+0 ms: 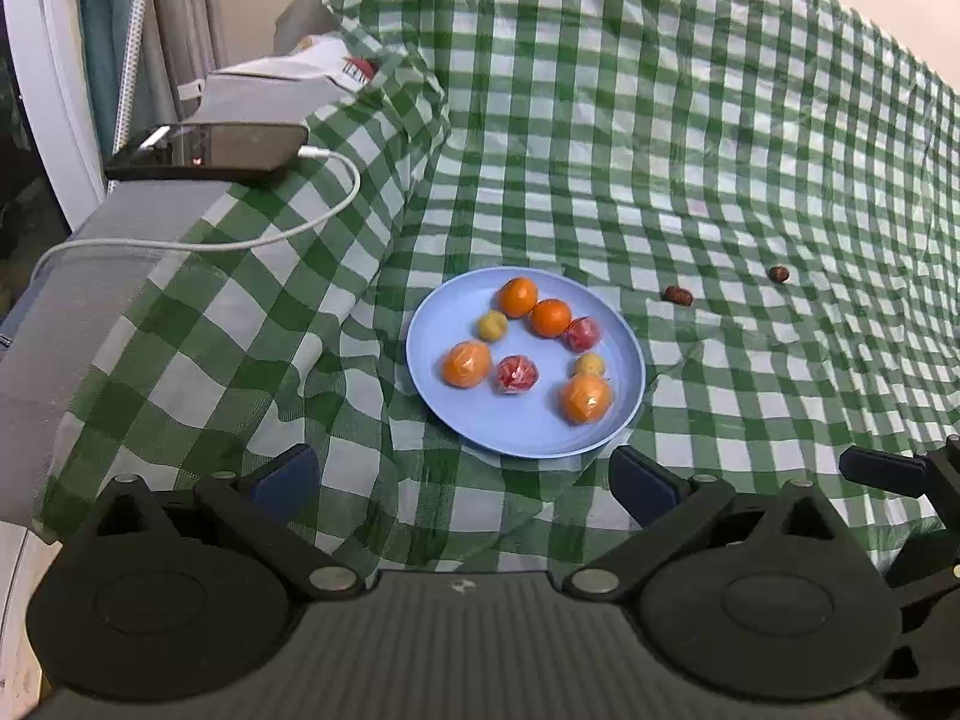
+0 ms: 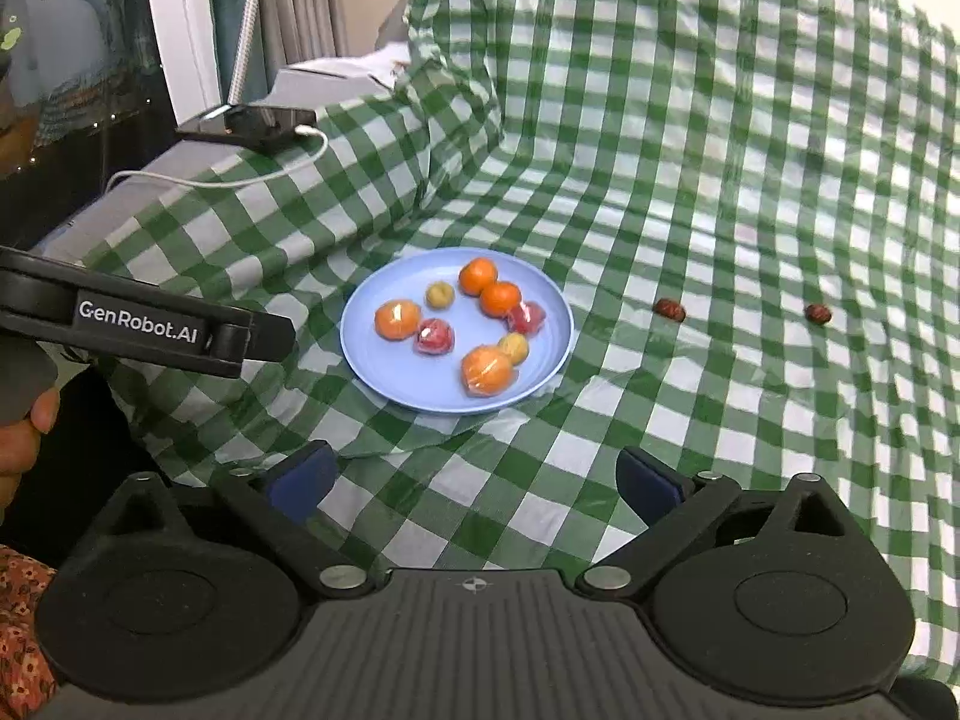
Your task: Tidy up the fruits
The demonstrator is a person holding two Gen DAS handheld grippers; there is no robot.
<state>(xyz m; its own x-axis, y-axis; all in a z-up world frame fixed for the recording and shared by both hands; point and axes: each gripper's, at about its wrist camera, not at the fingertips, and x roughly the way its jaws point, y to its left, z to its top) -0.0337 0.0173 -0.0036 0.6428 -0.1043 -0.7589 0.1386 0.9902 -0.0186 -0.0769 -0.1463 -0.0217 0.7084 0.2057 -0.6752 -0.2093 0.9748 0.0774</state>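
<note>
Plate point(image 1: 624, 354) mid-cloth point(image 1: 720, 150), w/ both grippers wide.

Support surface: a couch-like seat draped in a green-and-white checked cloth point(image 1: 600, 138), wrinkled, running up the backrest. Lying on the cloth: a light blue plate point(image 1: 522, 438) near the middle of the seat, and two small brown fruits point(image 1: 677, 295) point(image 1: 779, 273) to its right, apart from the plate and each other. A black phone point(image 1: 210, 151) with a white cable point(image 1: 252, 240) sits on the grey armrest point(image 1: 90, 276).
</note>
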